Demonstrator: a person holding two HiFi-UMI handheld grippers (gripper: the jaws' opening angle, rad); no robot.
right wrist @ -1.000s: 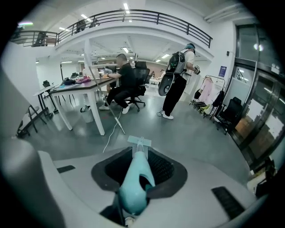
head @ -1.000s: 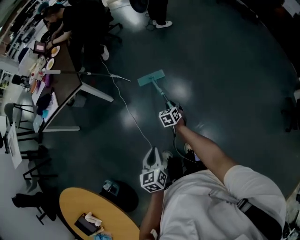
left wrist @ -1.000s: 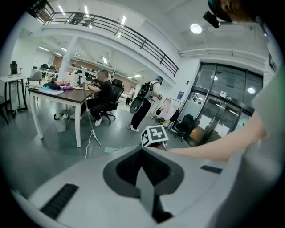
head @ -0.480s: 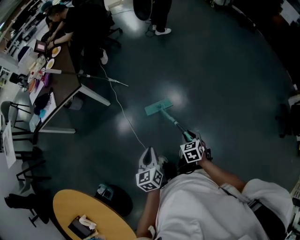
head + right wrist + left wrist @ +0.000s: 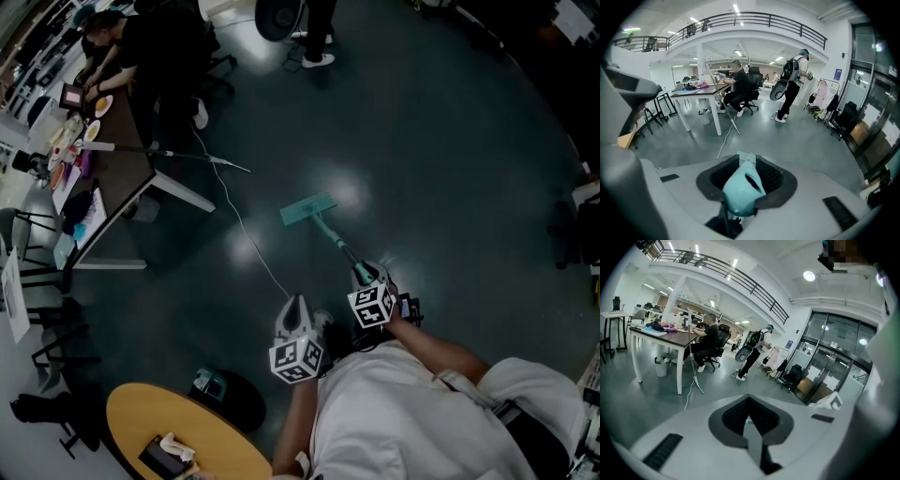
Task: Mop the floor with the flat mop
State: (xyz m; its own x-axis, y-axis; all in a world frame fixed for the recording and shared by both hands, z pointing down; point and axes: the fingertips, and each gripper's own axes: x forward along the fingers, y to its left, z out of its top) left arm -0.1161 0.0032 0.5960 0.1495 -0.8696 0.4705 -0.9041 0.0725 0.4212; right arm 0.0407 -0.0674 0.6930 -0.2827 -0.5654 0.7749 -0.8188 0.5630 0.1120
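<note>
White T-shirt and two white hand-held grippers

The person wears a white short-sleeved T-shirt (image 5: 403, 412) with a dark strap (image 5: 521, 433) over one shoulder. The left gripper (image 5: 296, 302) and the right gripper (image 5: 366, 279) share one build: a smooth white shell narrowing to a point, a cube (image 5: 295, 359) with black-and-white square markers on its faces, a dark ribbed recess (image 5: 733, 413) round the jaws, and small black slots (image 5: 837, 207) set into the shell.

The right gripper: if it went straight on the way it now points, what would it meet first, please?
The right gripper, shut on the teal mop handle, points down along it, so it would probably first meet the flat mop head on the floor; depth is unclear.
</note>
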